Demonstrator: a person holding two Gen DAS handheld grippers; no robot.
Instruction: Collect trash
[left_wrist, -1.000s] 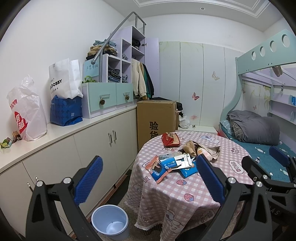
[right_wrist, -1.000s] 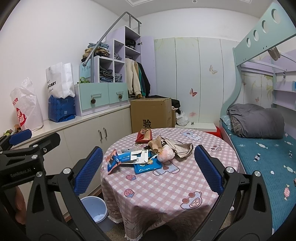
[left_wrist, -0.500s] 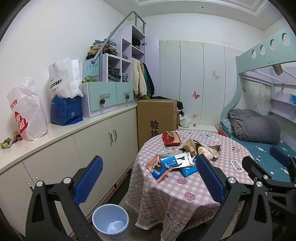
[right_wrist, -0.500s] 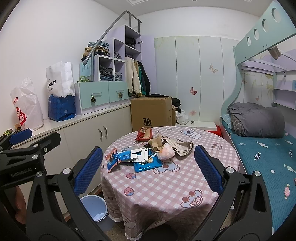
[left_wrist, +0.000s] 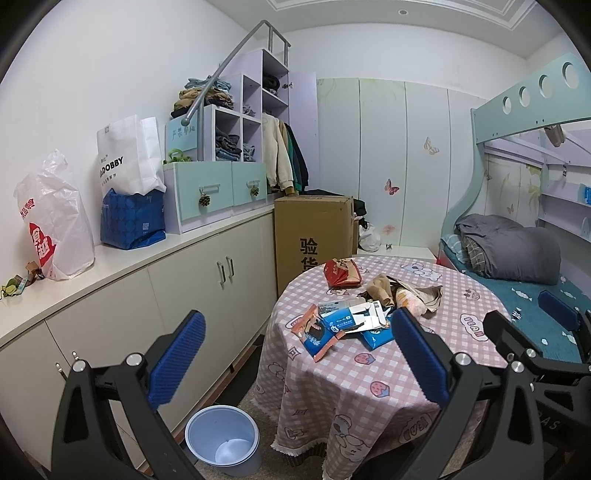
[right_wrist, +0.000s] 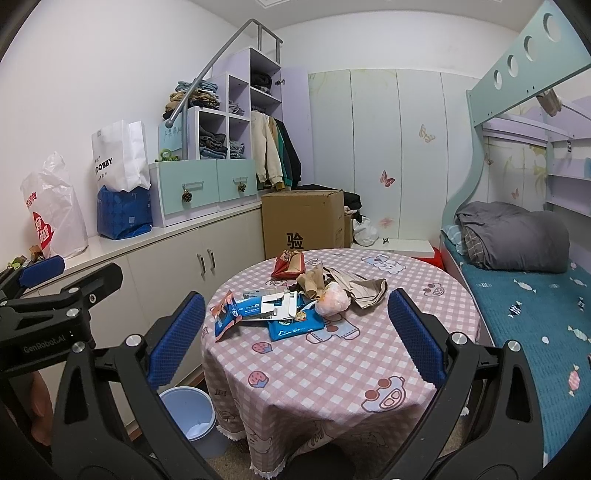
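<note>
One table (right_wrist: 332, 369), one bin (left_wrist: 221, 439), two open claws (left_wrist: 295, 354) (right_wrist: 295, 332).

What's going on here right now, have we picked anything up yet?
Nothing is picked up yet. The left gripper and right gripper are both open and empty, held short of the round table. The trash pile of wrappers and crumpled paper sits untouched on its checked cloth. The blue bin stands on the floor beside the table, left of it.

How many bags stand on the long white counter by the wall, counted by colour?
White: 2, the crinkled plastic bag with red print and the paper shopping bag
Blue: 1, the patterned blue bag
Total: 3
</note>
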